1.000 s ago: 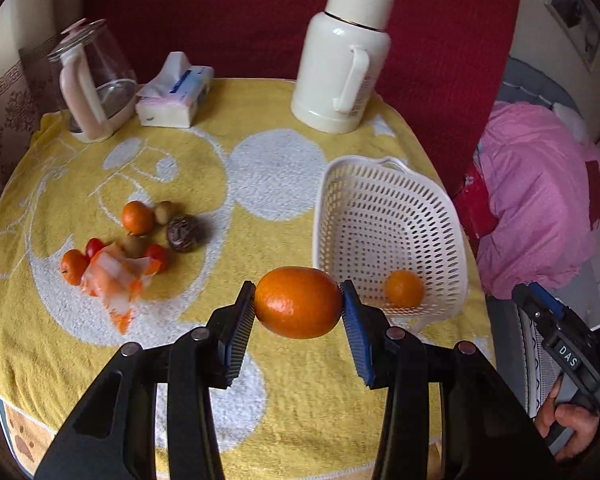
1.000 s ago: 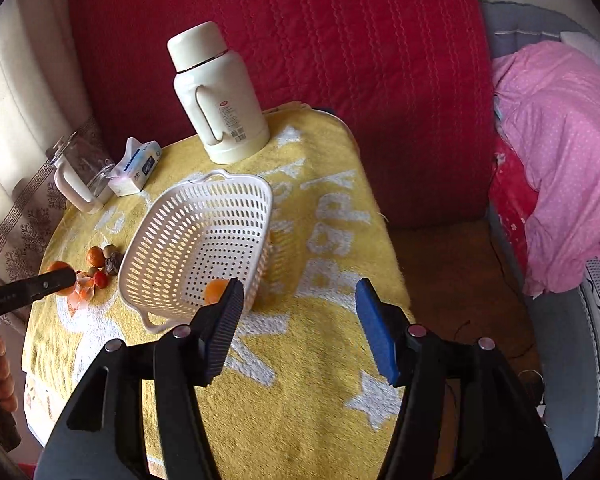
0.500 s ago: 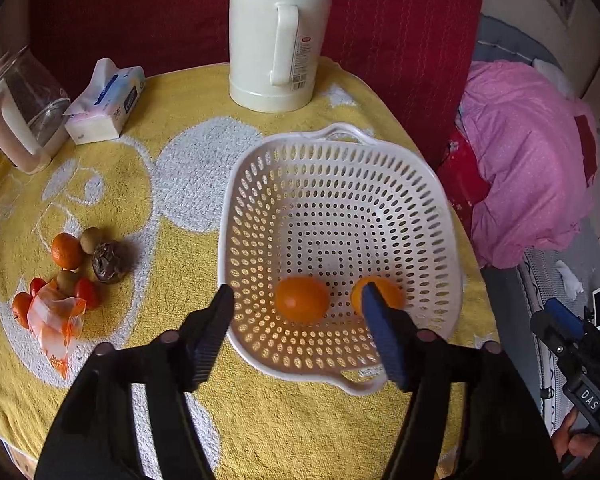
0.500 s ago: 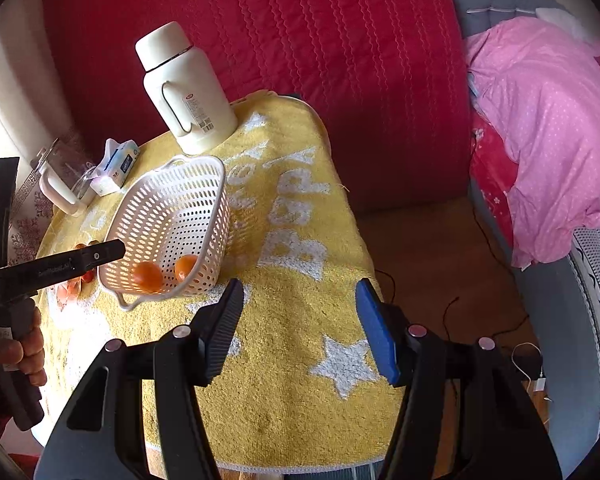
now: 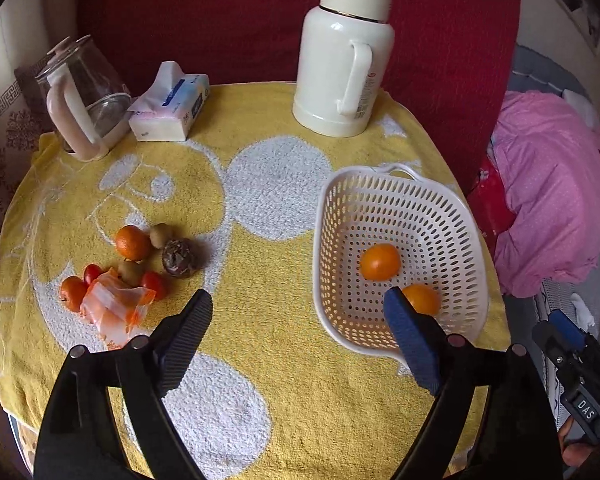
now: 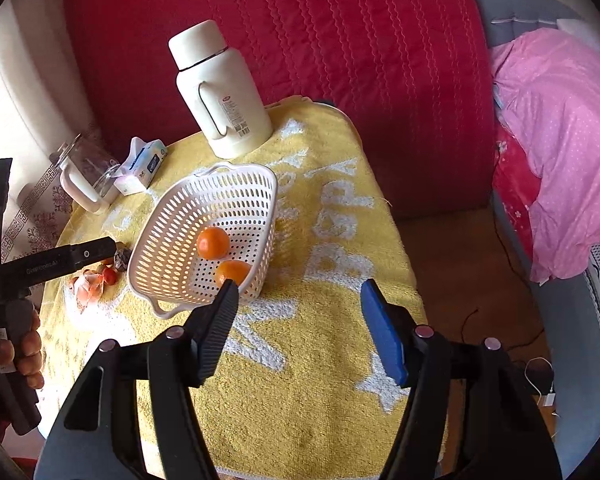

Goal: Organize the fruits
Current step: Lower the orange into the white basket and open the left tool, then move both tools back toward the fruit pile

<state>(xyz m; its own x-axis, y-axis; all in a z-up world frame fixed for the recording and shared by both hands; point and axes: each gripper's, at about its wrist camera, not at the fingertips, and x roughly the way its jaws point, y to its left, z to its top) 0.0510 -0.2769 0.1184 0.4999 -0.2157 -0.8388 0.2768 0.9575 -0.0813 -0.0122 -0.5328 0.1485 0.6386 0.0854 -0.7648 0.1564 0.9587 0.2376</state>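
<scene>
A white perforated basket (image 5: 320,240) sits on the right of the yellow towel and holds two oranges (image 5: 380,262) (image 5: 422,298). My left gripper (image 5: 298,300) hovers above the towel just left of the basket, its jaws opening with nothing between them. Left of it lies a fruit pile: a small orange (image 5: 132,243), a dark wrinkled fruit (image 5: 177,263), small green and red fruits, and an orange-tinted plastic bag (image 5: 114,308). In the right wrist view my right gripper (image 6: 300,286) is over the towel in front of the basket (image 6: 172,216), its jaws opening and empty.
A cream thermos jug (image 5: 344,52), a tissue pack (image 5: 172,104) and a glass kettle (image 5: 80,96) stand along the table's back edge. Red upholstery rises behind. Pink bedding (image 5: 552,208) lies off the table to the right. A hand (image 6: 20,352) grips the left tool.
The left gripper let go of the orange, which now lies in the basket beside the other one. Its jaws spread wide and it pulled back leftward. The right jaws widened a little.
</scene>
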